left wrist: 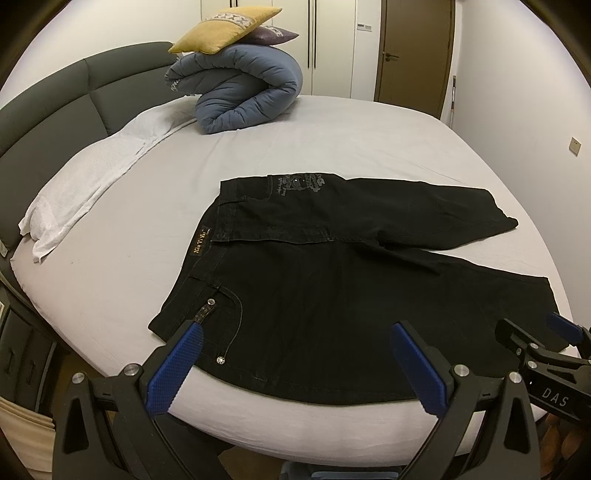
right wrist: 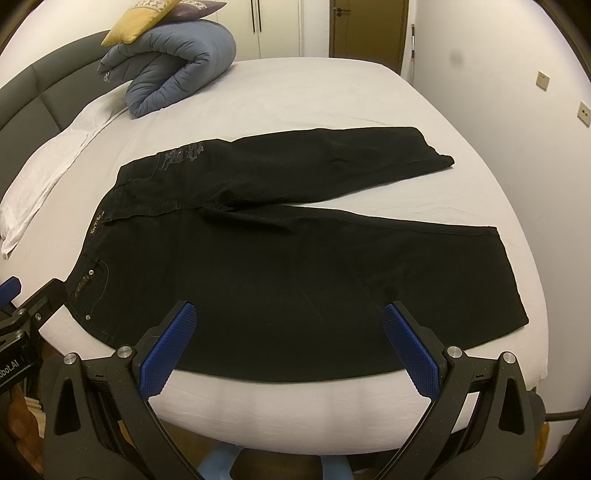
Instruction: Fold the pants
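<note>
Black pants (left wrist: 332, 280) lie flat on the bed, waistband to the left, both legs spread to the right; they also show in the right wrist view (right wrist: 295, 258). My left gripper (left wrist: 295, 332) is open and empty, hovering over the near edge of the pants by the waist pocket. My right gripper (right wrist: 290, 314) is open and empty over the near leg; it also shows at the right edge of the left wrist view (left wrist: 535, 339). The left gripper shows at the left edge of the right wrist view (right wrist: 22, 310).
The bed (left wrist: 147, 229) has a grey sheet and a dark headboard (left wrist: 55, 107) at the left. A rolled blue duvet (left wrist: 243, 88) with a yellow pillow (left wrist: 225, 29) on top sits at the far side. A white towel (left wrist: 85, 184) lies along the headboard.
</note>
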A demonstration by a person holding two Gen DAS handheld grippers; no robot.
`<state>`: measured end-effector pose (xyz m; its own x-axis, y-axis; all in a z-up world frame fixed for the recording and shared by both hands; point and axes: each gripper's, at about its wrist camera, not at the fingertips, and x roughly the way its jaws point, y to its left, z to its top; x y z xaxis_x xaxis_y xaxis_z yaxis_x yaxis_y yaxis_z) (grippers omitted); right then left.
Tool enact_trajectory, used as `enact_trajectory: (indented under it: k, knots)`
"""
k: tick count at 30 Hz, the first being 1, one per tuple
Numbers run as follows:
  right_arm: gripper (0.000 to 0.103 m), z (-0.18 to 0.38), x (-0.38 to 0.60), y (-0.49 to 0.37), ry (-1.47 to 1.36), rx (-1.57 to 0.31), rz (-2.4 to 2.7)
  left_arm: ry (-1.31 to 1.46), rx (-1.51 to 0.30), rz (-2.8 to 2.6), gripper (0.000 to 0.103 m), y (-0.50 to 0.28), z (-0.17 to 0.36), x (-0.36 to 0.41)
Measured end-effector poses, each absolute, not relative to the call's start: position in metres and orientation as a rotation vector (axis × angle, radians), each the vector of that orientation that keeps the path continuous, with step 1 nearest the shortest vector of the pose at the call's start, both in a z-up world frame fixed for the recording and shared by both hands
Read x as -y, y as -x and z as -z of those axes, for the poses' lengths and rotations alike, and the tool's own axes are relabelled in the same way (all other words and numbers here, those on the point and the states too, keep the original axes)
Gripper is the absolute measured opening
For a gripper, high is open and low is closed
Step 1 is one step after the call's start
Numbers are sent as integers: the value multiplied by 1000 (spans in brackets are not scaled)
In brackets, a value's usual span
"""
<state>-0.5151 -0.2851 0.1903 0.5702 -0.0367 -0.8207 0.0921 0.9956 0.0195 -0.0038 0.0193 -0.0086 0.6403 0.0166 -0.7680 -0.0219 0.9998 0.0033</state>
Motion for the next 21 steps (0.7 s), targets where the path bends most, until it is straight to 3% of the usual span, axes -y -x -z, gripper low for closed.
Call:
enact_trajectory:
  k: [12,19,21]
  knots:
    - [103,-180,280,480,-25,-989,45,55,-853,7,103,-45,15,-42]
    - [103,-181,282,431,40,-957,-129,77,-809,85,103,-141,6,-83]
    - [103,-184,285,411,75,-939,-187,-20,-889,62,103,-182,9,-88]
